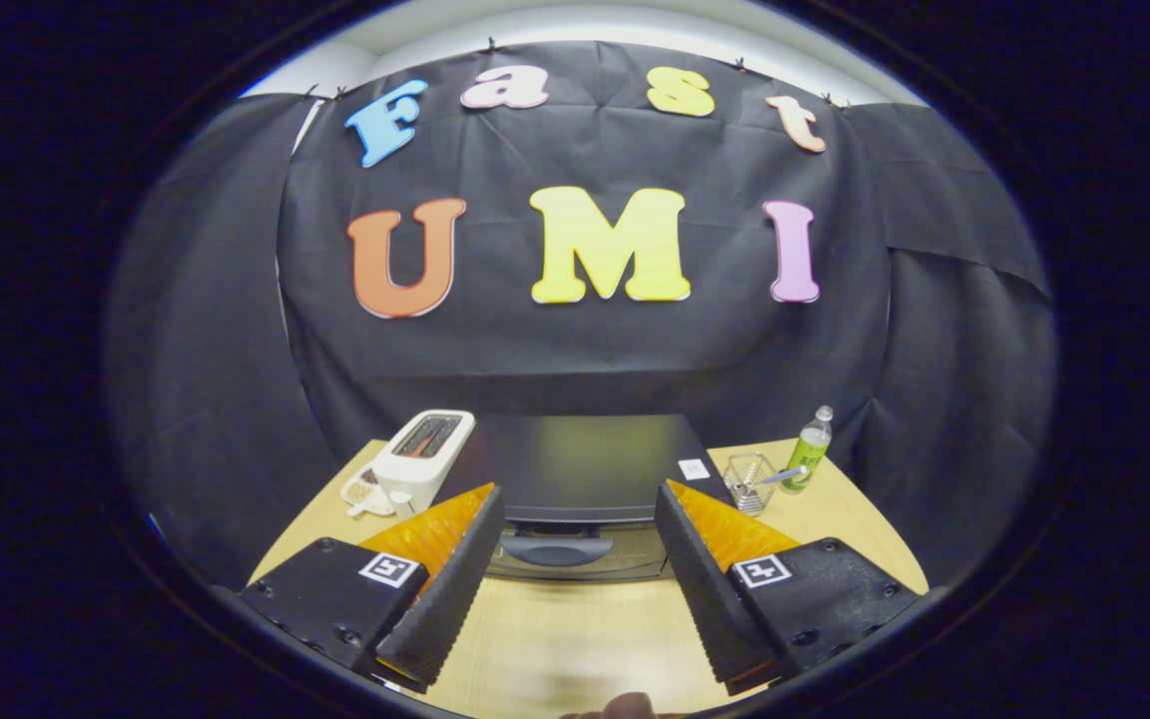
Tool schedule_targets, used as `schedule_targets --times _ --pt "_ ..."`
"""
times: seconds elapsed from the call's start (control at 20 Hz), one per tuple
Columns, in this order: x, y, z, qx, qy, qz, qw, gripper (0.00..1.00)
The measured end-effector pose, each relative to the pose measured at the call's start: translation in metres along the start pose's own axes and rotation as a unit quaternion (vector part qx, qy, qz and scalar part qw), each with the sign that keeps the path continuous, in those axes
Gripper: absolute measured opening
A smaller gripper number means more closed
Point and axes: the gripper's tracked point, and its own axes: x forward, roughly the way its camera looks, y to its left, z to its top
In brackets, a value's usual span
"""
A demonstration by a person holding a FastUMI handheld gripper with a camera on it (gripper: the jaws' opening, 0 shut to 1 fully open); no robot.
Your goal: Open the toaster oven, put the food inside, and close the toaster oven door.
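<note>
Gripper (580, 499), fingers apart and holding nothing, faces the shut toaster oven (575, 479) at 12 o'clock, door handle (555, 549) just ahead: either opening pending or closing done

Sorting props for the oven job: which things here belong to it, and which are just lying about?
Job: toaster oven, door shut, its handle ahead of the open gripper.
Lying about: white toaster, small dish, wire basket, green bottle.
</note>
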Motion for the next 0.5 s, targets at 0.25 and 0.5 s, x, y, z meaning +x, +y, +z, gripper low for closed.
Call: schedule_targets --times 0.25,0.5 --pt "-0.056 -0.014 0.043 0.011 -0.045 -0.010 0.999 1.00" --pt "-0.108 -0.018 0.052 0.012 -0.066 -0.012 0.998 1.00"
